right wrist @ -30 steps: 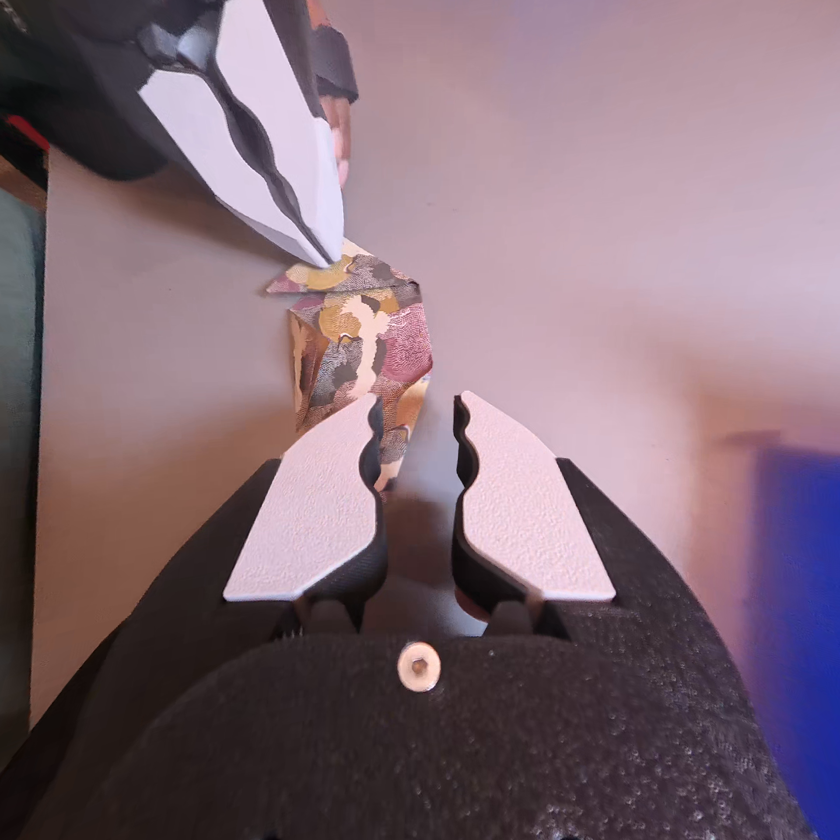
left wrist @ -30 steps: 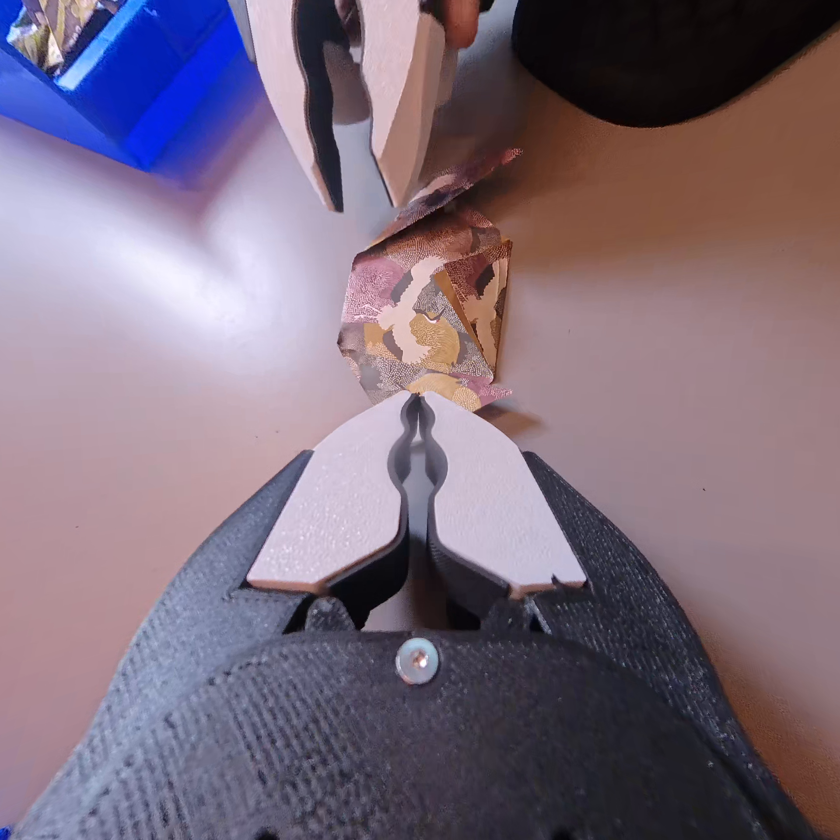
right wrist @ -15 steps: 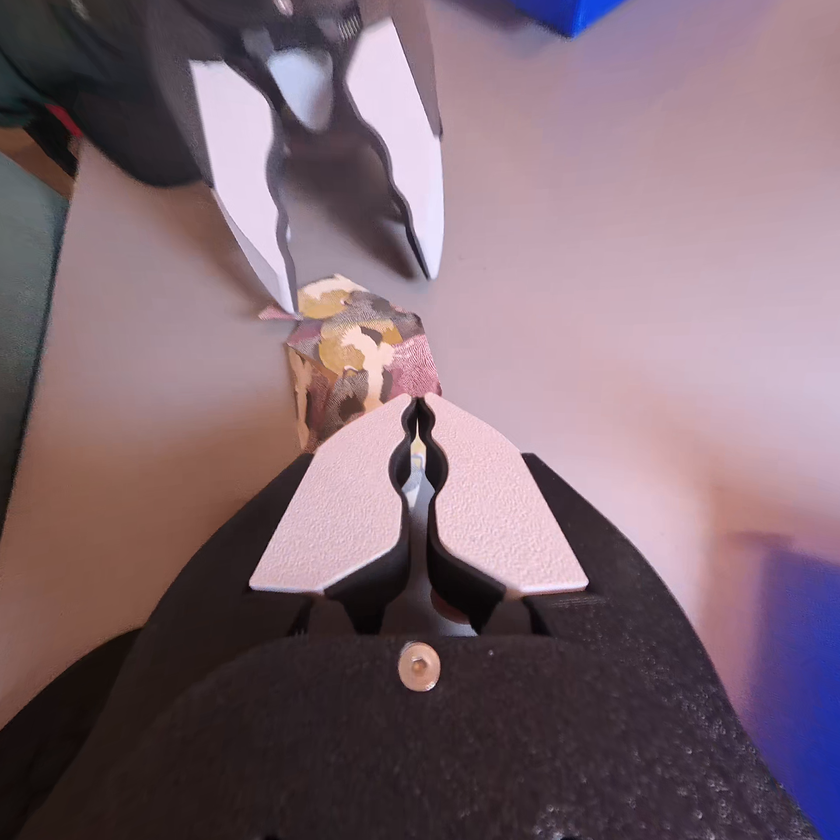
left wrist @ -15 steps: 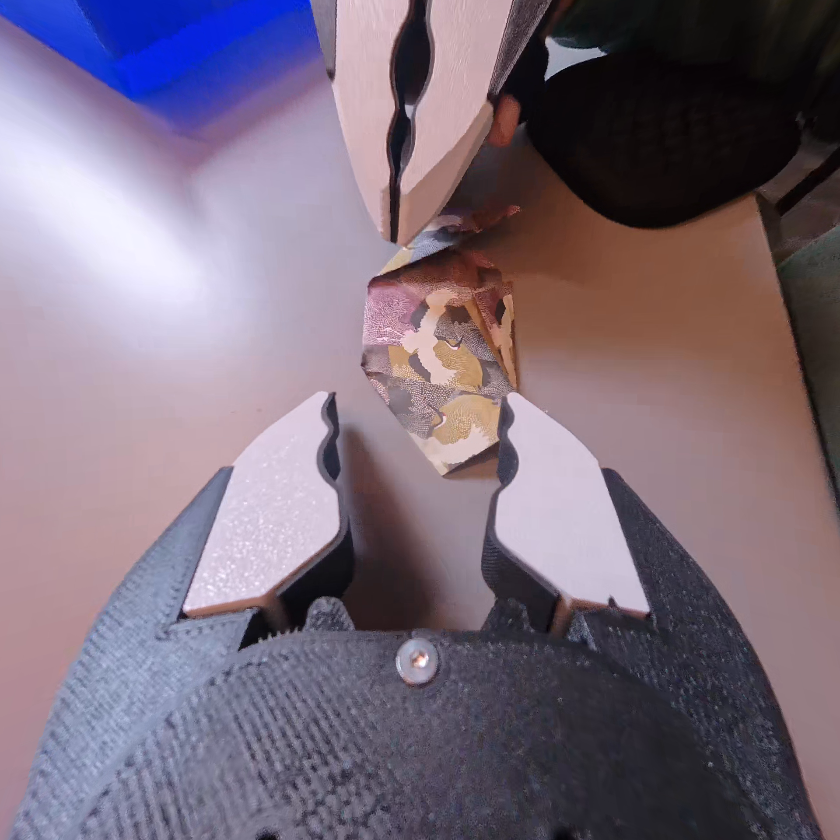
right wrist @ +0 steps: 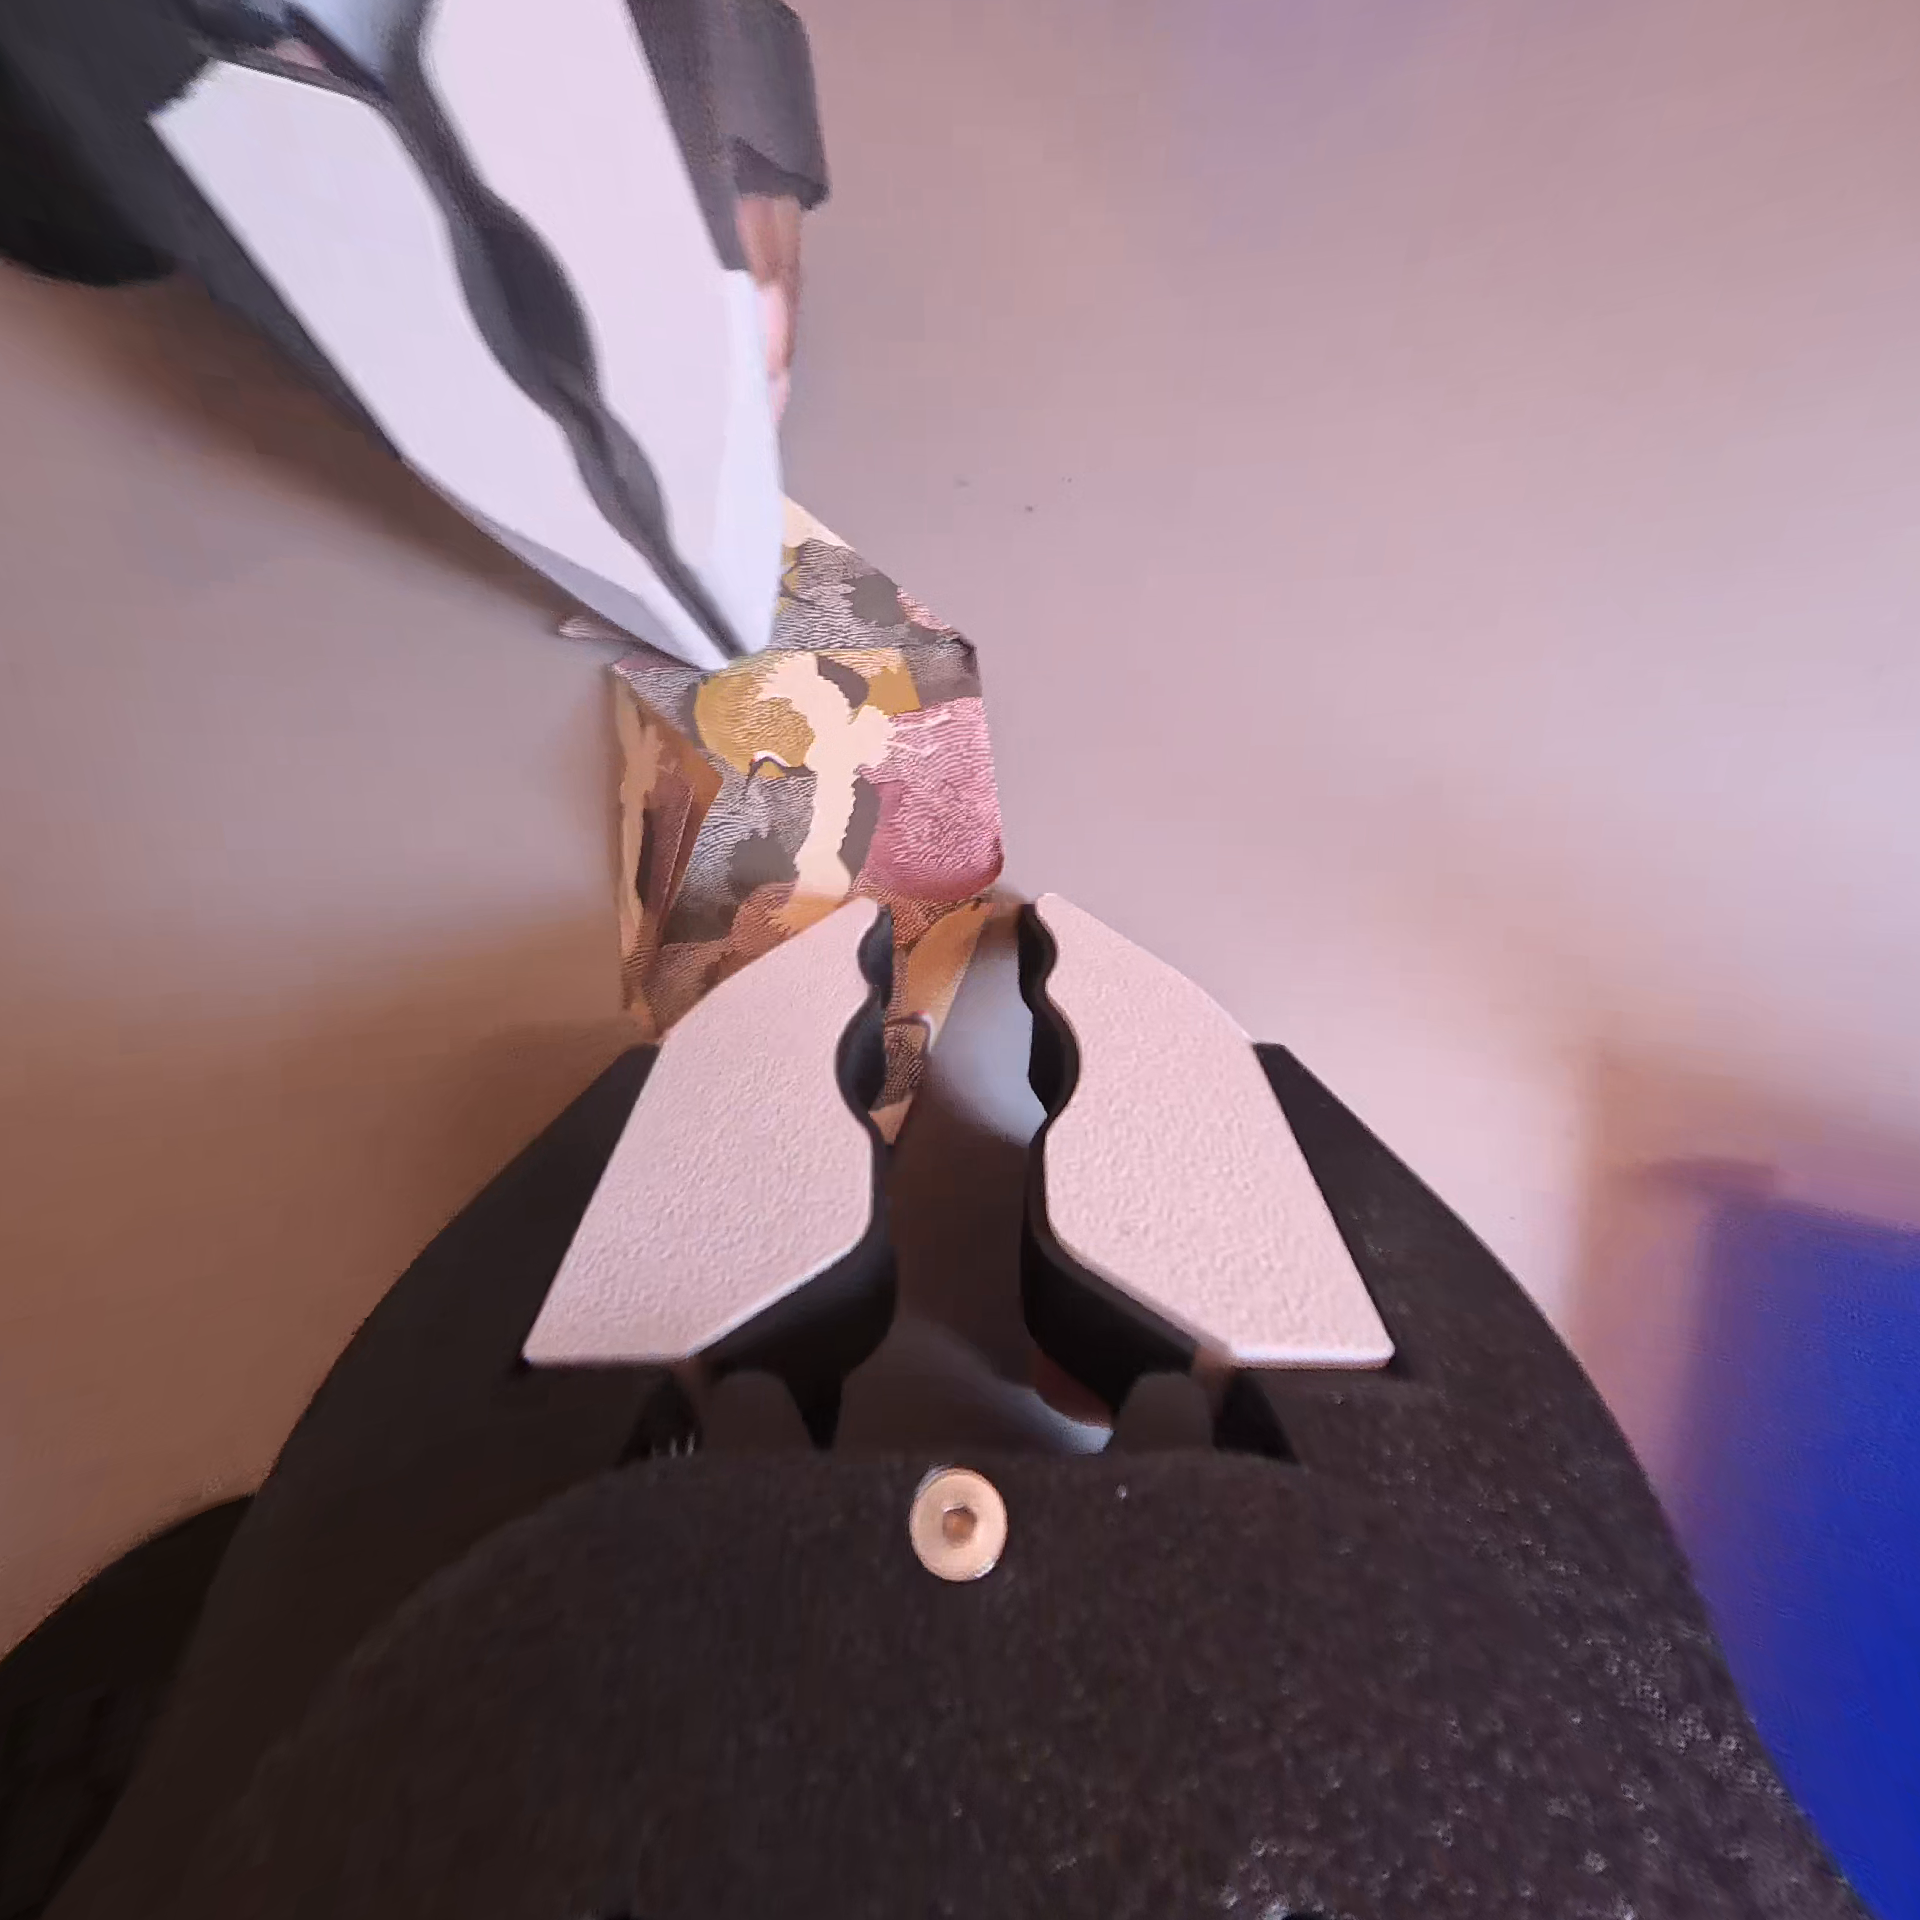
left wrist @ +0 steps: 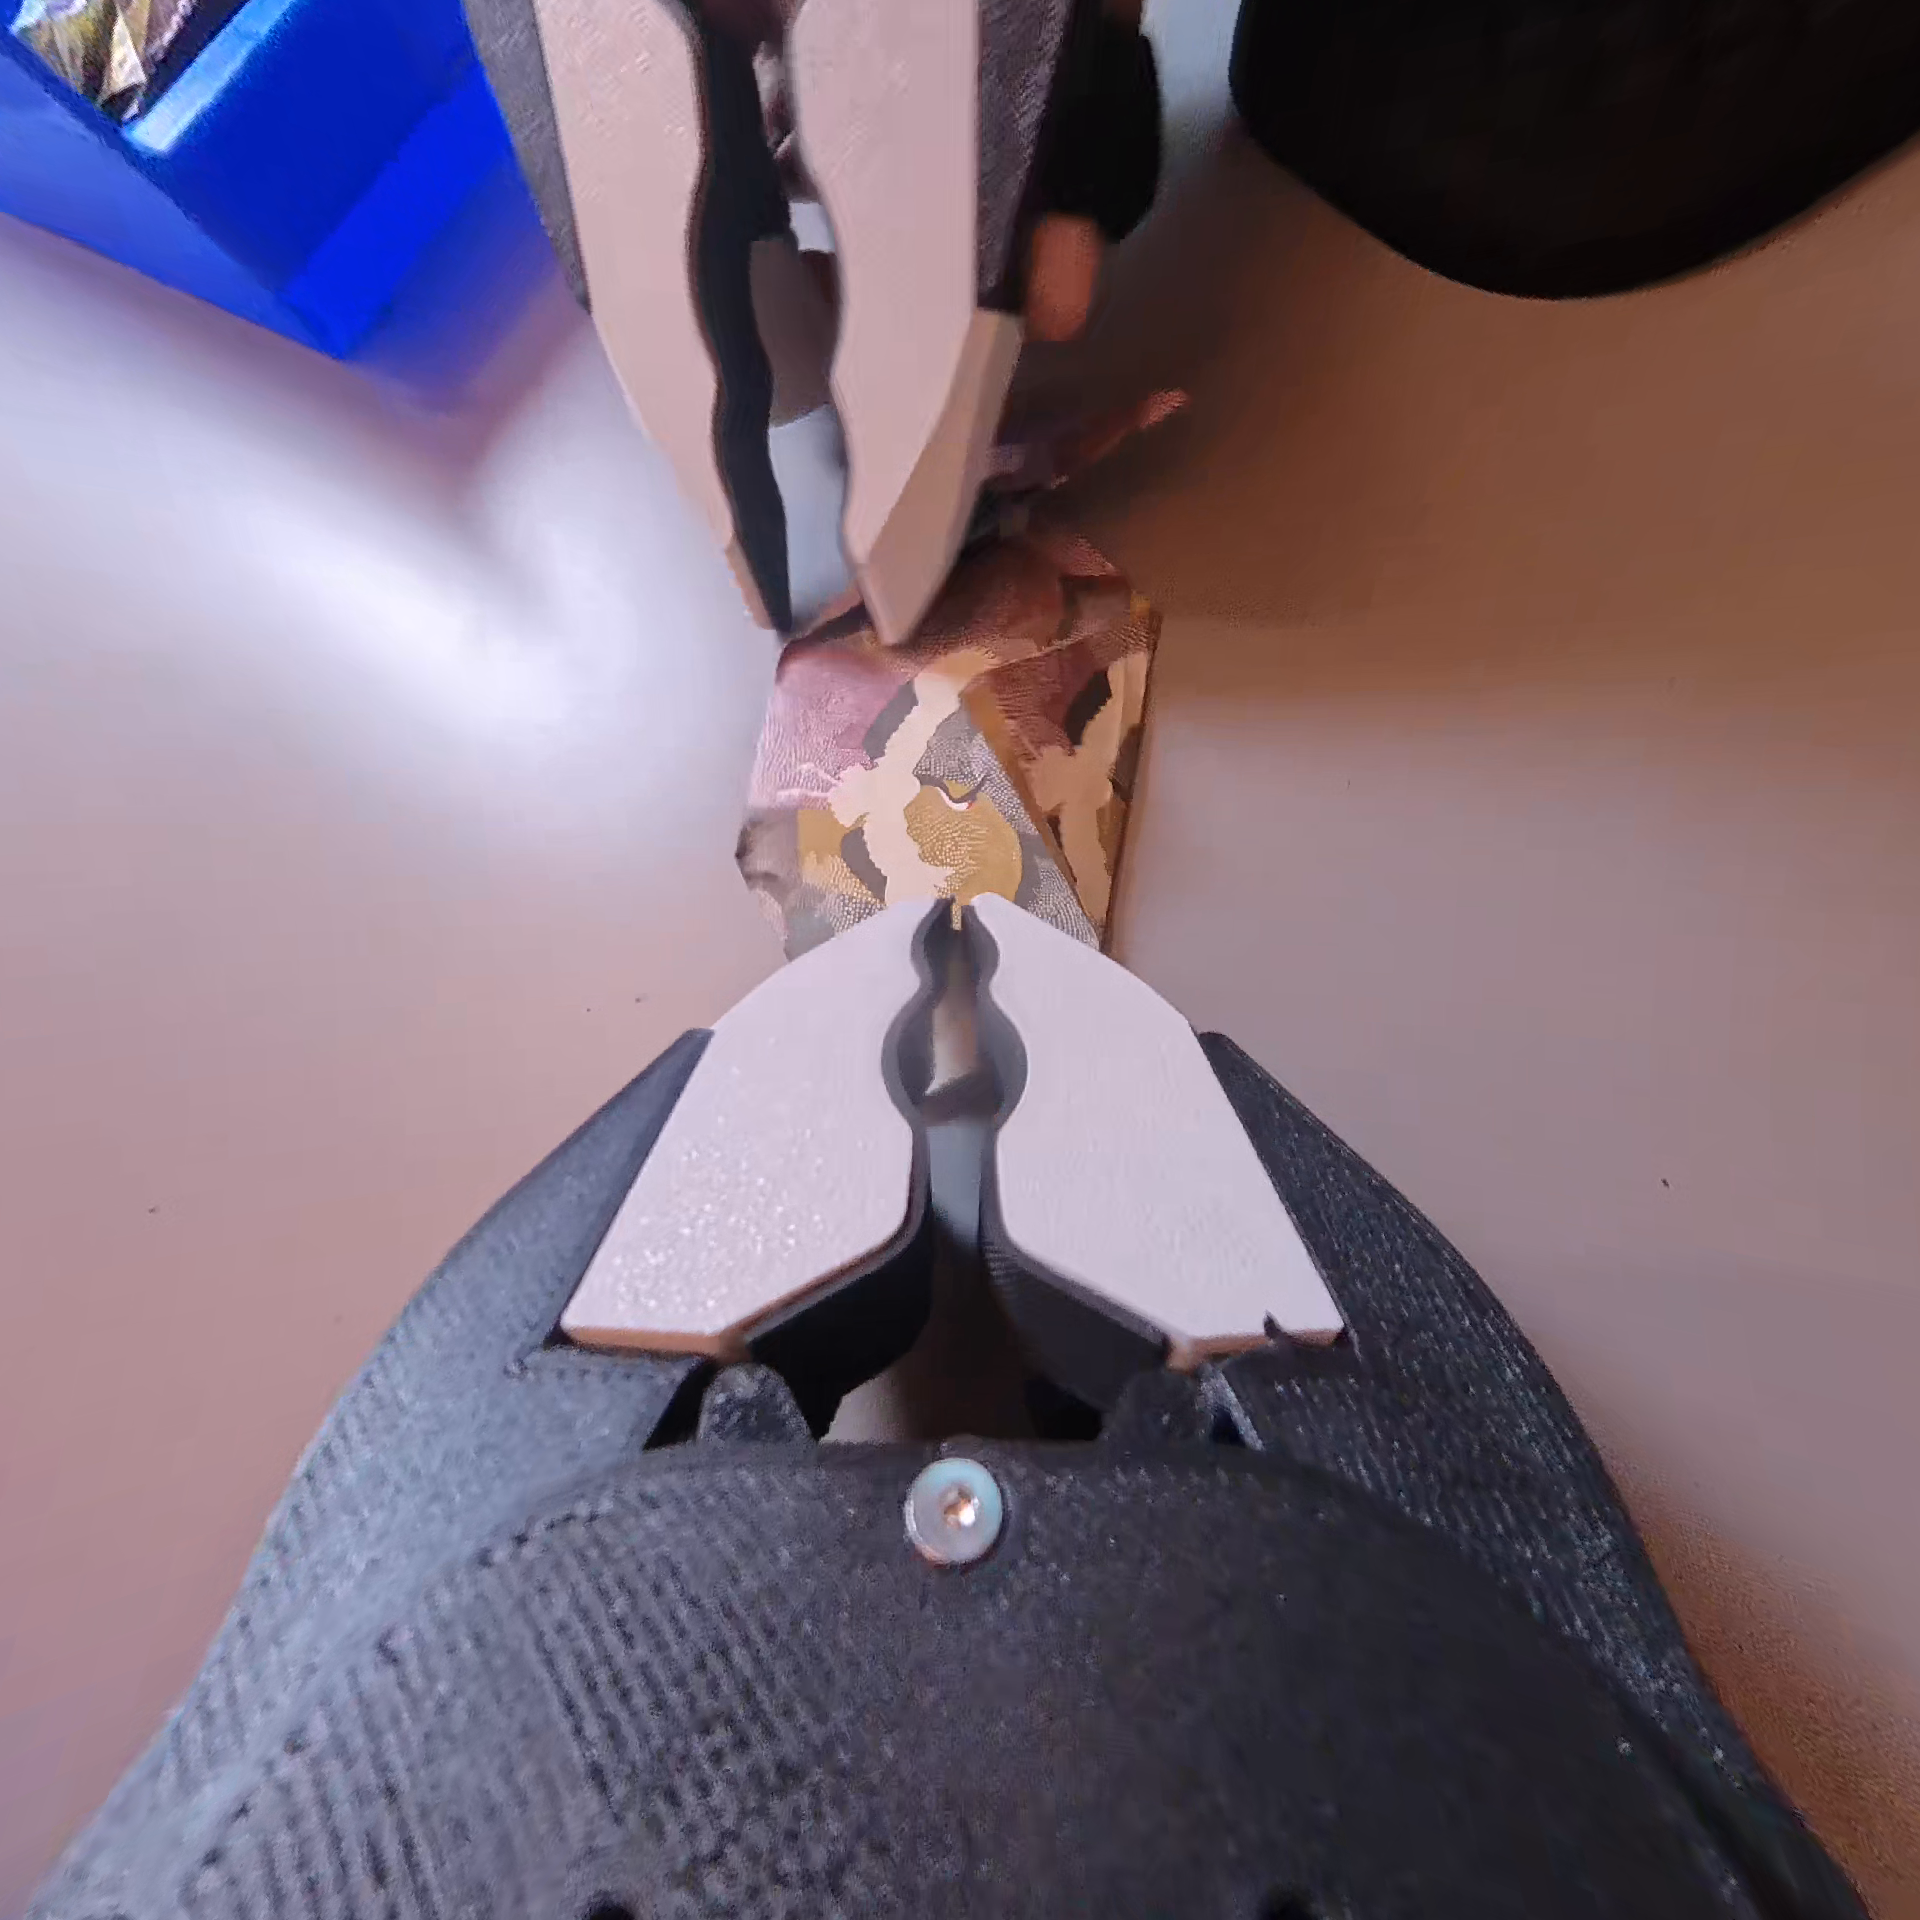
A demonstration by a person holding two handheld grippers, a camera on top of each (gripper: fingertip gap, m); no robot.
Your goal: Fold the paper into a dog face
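Observation:
The folded patterned paper (left wrist: 935,758) lies on the grey-beige table (left wrist: 364,935), a small multi-layered shape in pink, gold and grey. My left gripper (left wrist: 954,909) is shut, its tips pinching the paper's near corner. The right gripper (left wrist: 831,613) shows at the top of the left wrist view, slightly open, tips at the paper's far end. In the right wrist view the paper (right wrist: 831,790) sits just ahead of my right gripper (right wrist: 951,920), which is open with a paper corner next to its left finger. The left gripper (right wrist: 727,655) is shut on the far corner.
A blue bin (left wrist: 260,156) holding patterned sheets stands at the far left, and shows blurred at the right of the right wrist view (right wrist: 1818,1455). A black rounded object (left wrist: 1558,135) sits beyond the table edge. A person's fingertip (left wrist: 1060,281) shows behind the right gripper. Some 7 cm of space lies between my two pairs of fingers.
My left gripper opened half a second ago and has shut again on the paper's corner. My right gripper had shut on the other end and has now opened.

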